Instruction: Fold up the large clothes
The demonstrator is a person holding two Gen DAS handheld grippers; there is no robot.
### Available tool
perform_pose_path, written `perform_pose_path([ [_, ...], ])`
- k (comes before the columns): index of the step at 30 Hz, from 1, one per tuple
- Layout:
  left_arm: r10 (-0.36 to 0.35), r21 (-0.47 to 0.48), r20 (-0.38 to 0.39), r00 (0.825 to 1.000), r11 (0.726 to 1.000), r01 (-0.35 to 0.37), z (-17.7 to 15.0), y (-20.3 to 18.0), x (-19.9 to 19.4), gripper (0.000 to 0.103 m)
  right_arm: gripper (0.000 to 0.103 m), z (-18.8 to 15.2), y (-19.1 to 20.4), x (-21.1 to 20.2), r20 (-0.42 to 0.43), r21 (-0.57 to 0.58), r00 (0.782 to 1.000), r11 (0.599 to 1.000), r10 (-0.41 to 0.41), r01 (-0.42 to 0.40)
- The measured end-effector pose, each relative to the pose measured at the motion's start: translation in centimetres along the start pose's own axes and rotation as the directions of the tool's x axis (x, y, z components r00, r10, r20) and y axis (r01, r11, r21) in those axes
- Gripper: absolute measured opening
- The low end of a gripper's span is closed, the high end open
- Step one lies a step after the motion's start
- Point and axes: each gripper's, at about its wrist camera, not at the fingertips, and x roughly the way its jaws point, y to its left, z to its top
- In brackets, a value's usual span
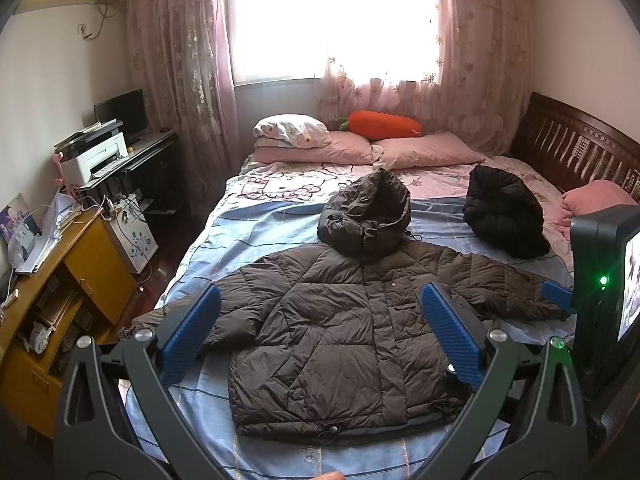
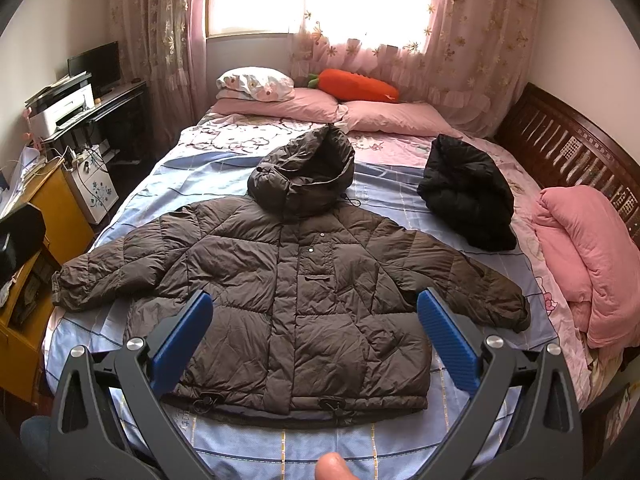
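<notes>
While the brown jacket lies flat and face up across the near half of the bed, hood toward the pillows and both sleeves spread wide, we judge the folding has not begun, so the first move is probably a sleeve. Both tools hover above the hem end with nothing in them: the left gripper has its jaws wide apart, and the right gripper likewise. To do it well, we would take each cuff near its end, pinch only the outer layers, and carry the sleeve straight across the chest so the padding lies smooth rather than bunched; the puffy fill will likely spring back, so pressing the crease flat should help. We would also tuck the hood down before folding the body. Counting what we see: one brown jacket, one black garment heaped well apart to the right, three pillows at the head, one carrot plush, one pink quilt, and two grippers.
</notes>
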Motion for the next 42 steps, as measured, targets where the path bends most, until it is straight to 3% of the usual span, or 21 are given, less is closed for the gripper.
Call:
perform_pose_path([
  [42, 0.004, 0.004, -0.003, 1.0, 1.0, -0.004, -0.02, -0.09, 0.06, 0.101, 0.102, -0.26, 0.44, 0.17, -0.004, -0.003, 1.0, 1.0, 0.001, -0.001],
])
